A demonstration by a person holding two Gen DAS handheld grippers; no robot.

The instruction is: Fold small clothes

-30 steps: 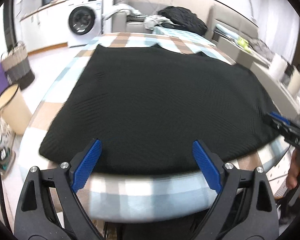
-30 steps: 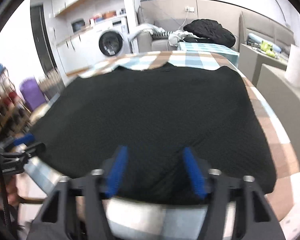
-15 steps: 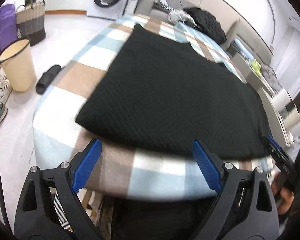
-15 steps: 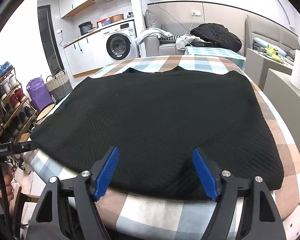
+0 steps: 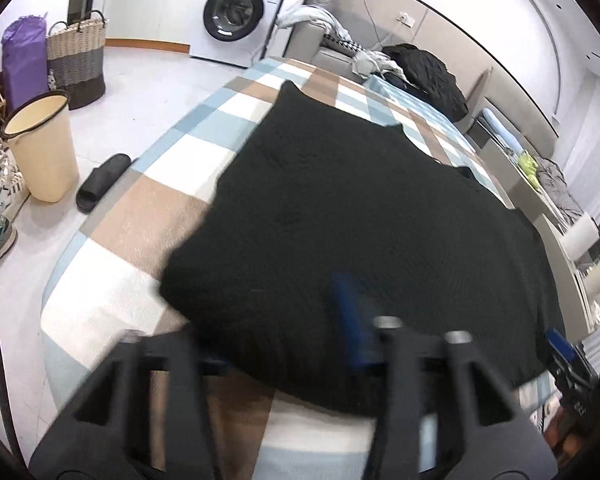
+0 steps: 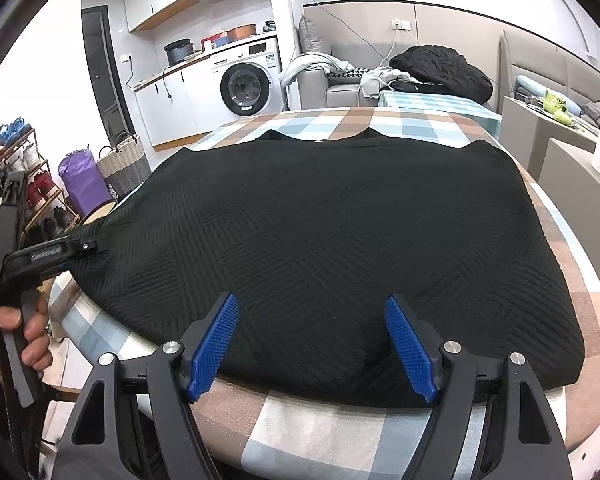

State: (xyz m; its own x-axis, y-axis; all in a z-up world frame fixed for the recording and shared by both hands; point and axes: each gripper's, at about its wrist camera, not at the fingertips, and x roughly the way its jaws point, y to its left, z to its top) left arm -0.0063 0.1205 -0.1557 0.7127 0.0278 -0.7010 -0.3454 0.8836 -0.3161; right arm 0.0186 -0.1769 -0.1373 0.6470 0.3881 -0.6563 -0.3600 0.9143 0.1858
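a black knitted sweater (image 6: 332,240) lies spread flat across a table covered by a checked cloth (image 6: 340,428), filling the centre of both views, its neckline toward the far edge at upper centre. the right gripper (image 6: 312,344) sits at the bottom centre of its own view, fingers spread wide apart with the blue pads (image 6: 210,348) over the near hem, nothing between them. the left gripper (image 5: 288,320) is heavily blurred at the bottom of its own view; one blue pad shows over the sweater's near left corner, the other is hidden at the hem, and whether it is clenched or released cannot be told. in the right view it reaches the sweater's left edge at middle left. a washing machine (image 6: 246,88) stands at upper centre; a cream bin (image 5: 42,146) and woven basket (image 5: 76,60) stand at upper left of the left view.
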